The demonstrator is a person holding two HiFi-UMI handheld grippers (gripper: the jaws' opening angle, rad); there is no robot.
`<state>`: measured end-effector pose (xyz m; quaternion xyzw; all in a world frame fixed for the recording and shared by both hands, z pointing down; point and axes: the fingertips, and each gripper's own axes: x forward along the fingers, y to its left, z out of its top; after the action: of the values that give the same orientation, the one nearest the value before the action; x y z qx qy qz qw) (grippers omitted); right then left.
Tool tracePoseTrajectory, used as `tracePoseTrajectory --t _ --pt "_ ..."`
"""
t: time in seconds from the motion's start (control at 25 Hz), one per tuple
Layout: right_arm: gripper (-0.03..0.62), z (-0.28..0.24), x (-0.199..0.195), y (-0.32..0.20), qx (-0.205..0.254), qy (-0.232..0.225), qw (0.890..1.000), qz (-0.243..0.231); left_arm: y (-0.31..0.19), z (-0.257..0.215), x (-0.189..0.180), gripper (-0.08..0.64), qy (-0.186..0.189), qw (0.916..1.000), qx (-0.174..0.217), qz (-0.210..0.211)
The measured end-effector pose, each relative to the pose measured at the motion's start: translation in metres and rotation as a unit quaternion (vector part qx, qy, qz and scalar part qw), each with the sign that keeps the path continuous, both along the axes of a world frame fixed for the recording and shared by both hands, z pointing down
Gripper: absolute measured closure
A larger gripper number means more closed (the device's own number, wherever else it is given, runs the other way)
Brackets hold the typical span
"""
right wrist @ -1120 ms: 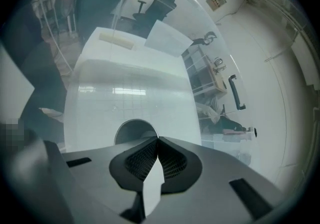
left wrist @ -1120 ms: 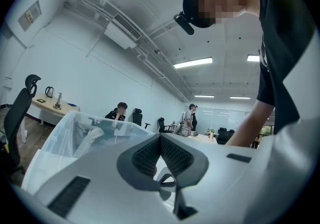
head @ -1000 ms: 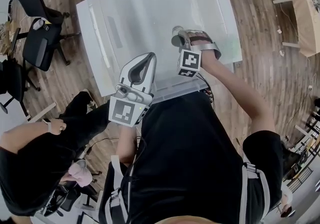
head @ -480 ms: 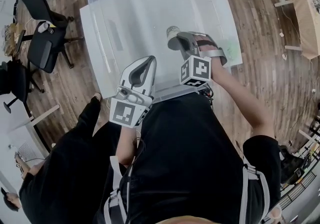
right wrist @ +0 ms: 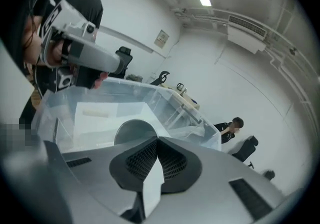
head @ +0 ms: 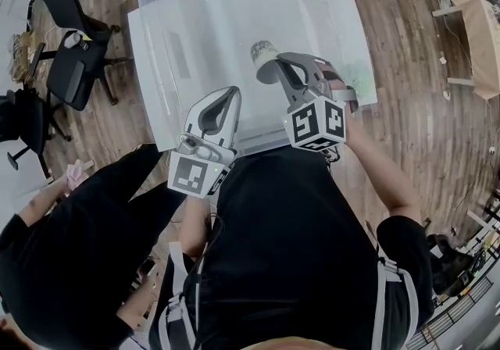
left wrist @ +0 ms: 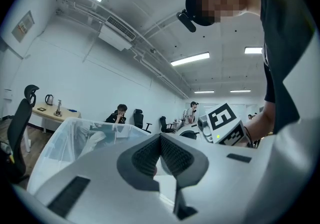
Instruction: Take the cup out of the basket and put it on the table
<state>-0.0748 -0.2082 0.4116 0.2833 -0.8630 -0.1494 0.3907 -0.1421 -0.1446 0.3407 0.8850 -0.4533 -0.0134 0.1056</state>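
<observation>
Big clear basket (head: 195,28) takes up most of the head view. Right gripper (head: 273,67) is pinched tight on the cup (head: 263,54) wall, holding it over the basket. Left gripper (head: 232,95) sits beside it, jaws together with nothing in them.

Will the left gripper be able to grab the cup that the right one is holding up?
Probably yes. The cup sits in the right gripper, close beside the left gripper, with nothing between them. But the left fingers are shut and must open first.
</observation>
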Motion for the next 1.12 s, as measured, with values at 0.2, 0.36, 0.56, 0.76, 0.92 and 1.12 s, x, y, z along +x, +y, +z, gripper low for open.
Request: tracePoseTrajectory --t 0.2,0.36,0.56,0.76,0.92,1.12 --pt "0.571 -0.027 0.006 0.006 -0.039 -0.107 0.993 0.028 0.001 -0.003 0.007 0.541 -0.001 1.0 0.004 -0.005" --pt "0.571 -0.04 0.015 0.011 -0.078 -0.188 0.978 0.041 0.002 -0.005 0.014 0.541 -0.006 0.9999 0.007 -0.007" --pt "0.571 -0.053 0.032 0.017 -0.116 -0.271 0.954 0.052 0.008 -0.006 0.027 0.541 -0.012 0.9998 0.008 -0.012" --pt "0.571 -0.067 0.046 0.027 -0.143 -0.344 0.928 0.028 0.013 -0.008 0.041 0.541 -0.015 0.9997 0.006 -0.02" --pt "0.571 -0.081 0.06 0.035 -0.147 -0.38 0.913 -0.011 0.016 -0.01 0.052 0.541 -0.018 0.9994 0.006 -0.028" --pt "0.571 -0.078 0.076 0.044 -0.157 -0.39 0.907 -0.033 0.024 -0.005 0.068 0.541 -0.023 0.9986 -0.002 -0.048"
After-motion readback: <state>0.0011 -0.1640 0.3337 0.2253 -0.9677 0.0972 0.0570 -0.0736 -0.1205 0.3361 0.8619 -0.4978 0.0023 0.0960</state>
